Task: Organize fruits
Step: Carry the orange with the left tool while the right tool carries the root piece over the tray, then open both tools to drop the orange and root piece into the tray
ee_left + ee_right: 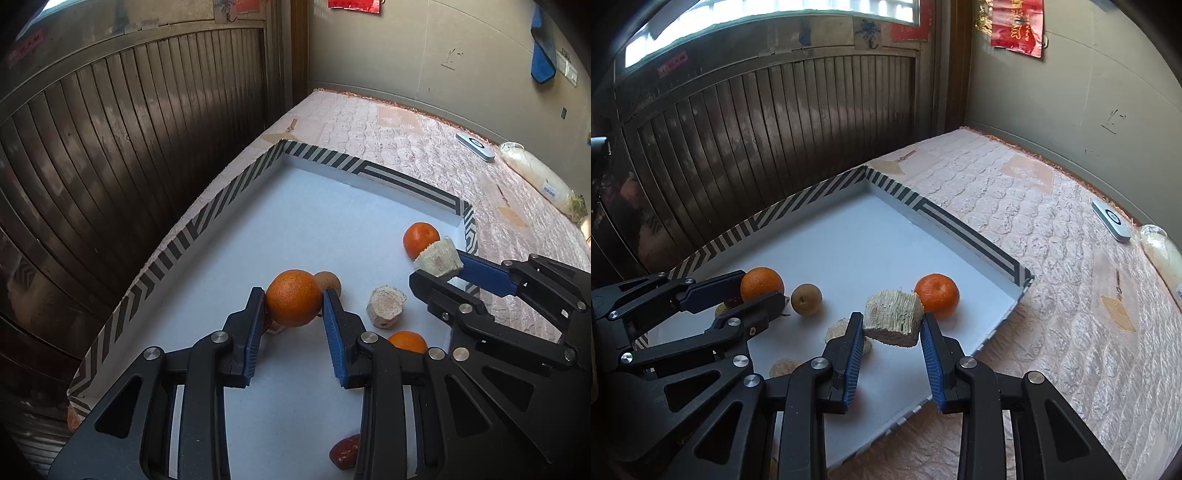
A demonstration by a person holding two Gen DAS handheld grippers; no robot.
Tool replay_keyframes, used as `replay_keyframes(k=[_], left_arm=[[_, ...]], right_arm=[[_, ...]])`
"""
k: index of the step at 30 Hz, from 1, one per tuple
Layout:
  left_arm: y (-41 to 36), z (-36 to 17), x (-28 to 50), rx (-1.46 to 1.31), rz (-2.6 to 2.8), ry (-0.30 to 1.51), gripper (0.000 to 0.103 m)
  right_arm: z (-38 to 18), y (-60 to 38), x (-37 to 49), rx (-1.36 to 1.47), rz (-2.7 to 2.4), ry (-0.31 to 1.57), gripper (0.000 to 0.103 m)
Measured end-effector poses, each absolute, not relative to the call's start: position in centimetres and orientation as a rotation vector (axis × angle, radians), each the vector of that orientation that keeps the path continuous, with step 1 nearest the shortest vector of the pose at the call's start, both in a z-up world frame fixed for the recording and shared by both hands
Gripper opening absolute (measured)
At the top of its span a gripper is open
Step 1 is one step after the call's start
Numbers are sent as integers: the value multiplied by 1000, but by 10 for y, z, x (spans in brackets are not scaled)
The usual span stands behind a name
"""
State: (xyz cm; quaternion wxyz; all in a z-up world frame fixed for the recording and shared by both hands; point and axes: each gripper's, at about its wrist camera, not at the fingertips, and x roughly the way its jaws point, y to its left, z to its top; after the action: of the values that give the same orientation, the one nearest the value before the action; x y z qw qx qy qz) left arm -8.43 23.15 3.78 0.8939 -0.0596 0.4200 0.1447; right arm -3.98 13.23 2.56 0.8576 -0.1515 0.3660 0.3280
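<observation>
Left wrist view is showing the left gripper [293,299] clamping a round, dimpled orange [293,302] at frame centre over the white tray [295,229], while the right gripper [892,319] is gripping a fibrous beige chunk [893,318].

A dark red fruit [345,451] and small orange [407,340] sit half-hidden behind the left claw [293,306].

Dim daylight from window [775,22]; fisheye-warped, vignetted edges.
</observation>
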Motion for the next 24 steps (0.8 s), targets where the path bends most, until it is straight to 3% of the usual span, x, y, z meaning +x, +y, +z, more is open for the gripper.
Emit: replay_keyframes(k=[24], left_arm=[[239,38,-84,-133,328,869,34]], right_arm=[[10,145,-25,-305,757,810,30]])
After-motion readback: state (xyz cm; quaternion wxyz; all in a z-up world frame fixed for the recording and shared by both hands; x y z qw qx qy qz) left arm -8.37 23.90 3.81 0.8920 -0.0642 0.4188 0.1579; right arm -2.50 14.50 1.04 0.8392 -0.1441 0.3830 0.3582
